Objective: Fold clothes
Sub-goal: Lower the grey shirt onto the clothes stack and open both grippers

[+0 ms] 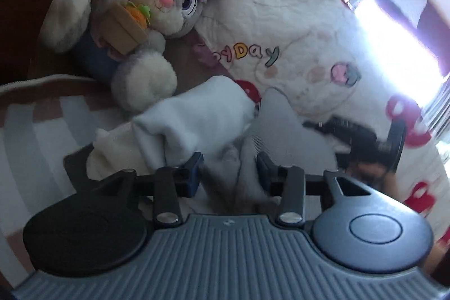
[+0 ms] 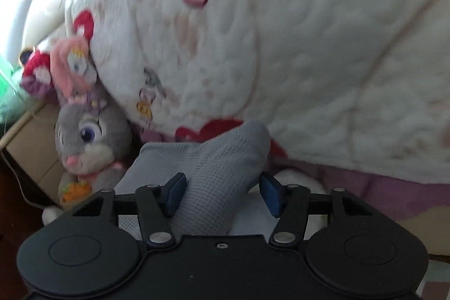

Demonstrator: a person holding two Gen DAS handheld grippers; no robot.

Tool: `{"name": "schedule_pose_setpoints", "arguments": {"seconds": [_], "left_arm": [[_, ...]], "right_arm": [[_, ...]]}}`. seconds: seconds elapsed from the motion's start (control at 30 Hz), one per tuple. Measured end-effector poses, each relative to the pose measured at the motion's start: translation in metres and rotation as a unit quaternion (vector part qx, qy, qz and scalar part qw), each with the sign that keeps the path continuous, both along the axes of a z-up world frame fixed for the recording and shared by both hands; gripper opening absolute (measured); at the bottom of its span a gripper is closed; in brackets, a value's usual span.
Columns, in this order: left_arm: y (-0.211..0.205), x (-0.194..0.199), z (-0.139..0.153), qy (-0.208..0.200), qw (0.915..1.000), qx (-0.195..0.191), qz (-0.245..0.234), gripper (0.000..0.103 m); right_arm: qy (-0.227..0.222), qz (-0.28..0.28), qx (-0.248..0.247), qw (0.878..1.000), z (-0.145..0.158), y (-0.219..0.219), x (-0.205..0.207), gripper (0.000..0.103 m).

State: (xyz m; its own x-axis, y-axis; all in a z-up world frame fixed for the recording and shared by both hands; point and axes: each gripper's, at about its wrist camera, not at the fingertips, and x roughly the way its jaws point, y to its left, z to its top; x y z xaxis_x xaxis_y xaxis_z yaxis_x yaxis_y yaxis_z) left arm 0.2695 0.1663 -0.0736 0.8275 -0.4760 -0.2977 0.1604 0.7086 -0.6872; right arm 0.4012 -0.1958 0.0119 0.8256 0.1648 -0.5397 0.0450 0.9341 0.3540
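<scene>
A white garment (image 1: 194,117) and a grey waffle-knit garment (image 1: 277,117) lie bunched on the bed in front of my left gripper (image 1: 229,167). Its jaws stand open with cloth between and under them. In the right wrist view the grey waffle-knit garment (image 2: 213,173) rises in a hump between the blue pads of my right gripper (image 2: 222,189). Those jaws stand open, the left pad touching the cloth. The right gripper also shows blurred in the left wrist view (image 1: 371,142), at the right of the grey garment.
A grey plush rabbit (image 1: 157,4) lies at the back left, also in the right wrist view (image 2: 90,142). A white quilt with strawberries (image 2: 309,47) fills the back and right. A cardboard box (image 2: 31,142) stands at the left. A striped sheet (image 1: 42,125) covers the bed.
</scene>
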Motion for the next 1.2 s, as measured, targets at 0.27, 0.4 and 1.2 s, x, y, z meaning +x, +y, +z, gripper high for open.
{"name": "schedule_pose_setpoints", "arguments": {"seconds": [0.27, 0.4, 1.2], "left_arm": [[0.006, -0.012, 0.036, -0.045, 0.9942, 0.096, -0.016, 0.034], [-0.005, -0.019, 0.049, -0.086, 0.9899, 0.09, -0.068, 0.038], [-0.114, -0.085, 0.067, 0.05, 0.9451, 0.297, -0.128, 0.088]], "right_arm": [[-0.098, 0.073, -0.044, 0.992, 0.036, 0.013, -0.088, 0.063], [-0.086, 0.183, -0.044, 0.978, 0.025, 0.046, -0.132, 0.062], [-0.024, 0.181, -0.137, 0.974, -0.004, 0.015, -0.289, 0.064]]}}
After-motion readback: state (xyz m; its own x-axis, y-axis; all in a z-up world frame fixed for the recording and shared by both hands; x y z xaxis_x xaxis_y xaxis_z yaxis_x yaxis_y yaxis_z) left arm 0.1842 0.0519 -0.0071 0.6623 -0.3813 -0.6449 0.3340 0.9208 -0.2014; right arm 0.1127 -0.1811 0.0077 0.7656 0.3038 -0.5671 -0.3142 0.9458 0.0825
